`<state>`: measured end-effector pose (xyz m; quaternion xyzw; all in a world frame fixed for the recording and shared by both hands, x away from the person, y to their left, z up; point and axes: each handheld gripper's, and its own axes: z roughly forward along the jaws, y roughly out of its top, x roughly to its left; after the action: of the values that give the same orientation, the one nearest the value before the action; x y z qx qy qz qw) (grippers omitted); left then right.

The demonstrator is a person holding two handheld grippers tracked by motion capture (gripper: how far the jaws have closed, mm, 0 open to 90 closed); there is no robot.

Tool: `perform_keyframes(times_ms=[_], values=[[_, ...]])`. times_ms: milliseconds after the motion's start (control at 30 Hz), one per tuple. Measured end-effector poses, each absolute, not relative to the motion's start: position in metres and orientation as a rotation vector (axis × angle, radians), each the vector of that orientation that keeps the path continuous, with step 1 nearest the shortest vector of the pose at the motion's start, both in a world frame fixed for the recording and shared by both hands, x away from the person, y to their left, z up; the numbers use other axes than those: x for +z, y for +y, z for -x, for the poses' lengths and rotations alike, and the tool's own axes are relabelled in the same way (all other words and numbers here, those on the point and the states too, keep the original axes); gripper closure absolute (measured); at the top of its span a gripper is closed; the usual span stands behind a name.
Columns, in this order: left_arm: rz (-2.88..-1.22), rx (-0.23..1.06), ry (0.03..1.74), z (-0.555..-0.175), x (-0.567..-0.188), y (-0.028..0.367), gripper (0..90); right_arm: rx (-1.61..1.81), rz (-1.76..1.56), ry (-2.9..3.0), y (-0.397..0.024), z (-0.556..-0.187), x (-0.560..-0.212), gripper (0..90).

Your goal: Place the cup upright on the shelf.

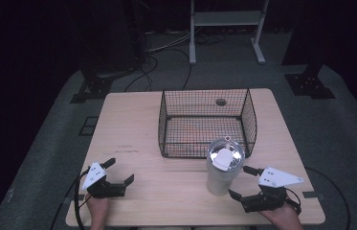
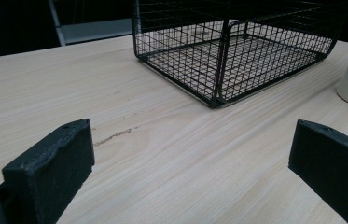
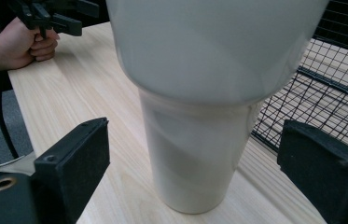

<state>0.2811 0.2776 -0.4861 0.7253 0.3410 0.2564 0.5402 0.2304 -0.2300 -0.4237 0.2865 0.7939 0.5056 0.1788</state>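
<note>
Cream-white tumbler (image 1: 223, 170) standing upright on the pale wood tabletop (image 1: 133, 124), near the front edge and right of centre, just in front of the near right corner of the black wire basket (image 1: 207, 122). Cannot tell whether touching the basket or just apart from it. Wide upper body stepping down to a narrower, tapered base; smooth, slightly glossy wall; clear lid with a white flip tab on top. No handle to be seen from these angles.

Right tool (image 1: 244, 184) just right of the tumbler, jaws spread wide, nothing between the pads yet; in the right gripper view, the tumbler's narrow base (image 3: 190, 158) sitting between the two black jaws with a gap on each side. Left tool (image 1: 117, 171) well apart to the left, low over bare tabletop, jaws likewise spread and empty, aimed toward the basket's near left corner (image 2: 216, 100).

Step in hand, by judgement: approach for a grasp on the tumbler, probably ahead of a lift into the basket. Next move calling for a short advance to centre the narrow base between the pads, then a firm, level closing. Smooth tapered wall and high, top-heavy shape likely to slip or tip under an off-centre squeeze.
</note>
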Motion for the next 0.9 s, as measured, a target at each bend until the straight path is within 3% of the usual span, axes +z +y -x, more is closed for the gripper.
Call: perform_keyframes(times_ms=[900], values=[[-1.723,0.611,0.809,-0.281,-0.486,0.278,0.0,1.385,-0.784,2.217,-0.198,-0.259,-0.44,8.5]])
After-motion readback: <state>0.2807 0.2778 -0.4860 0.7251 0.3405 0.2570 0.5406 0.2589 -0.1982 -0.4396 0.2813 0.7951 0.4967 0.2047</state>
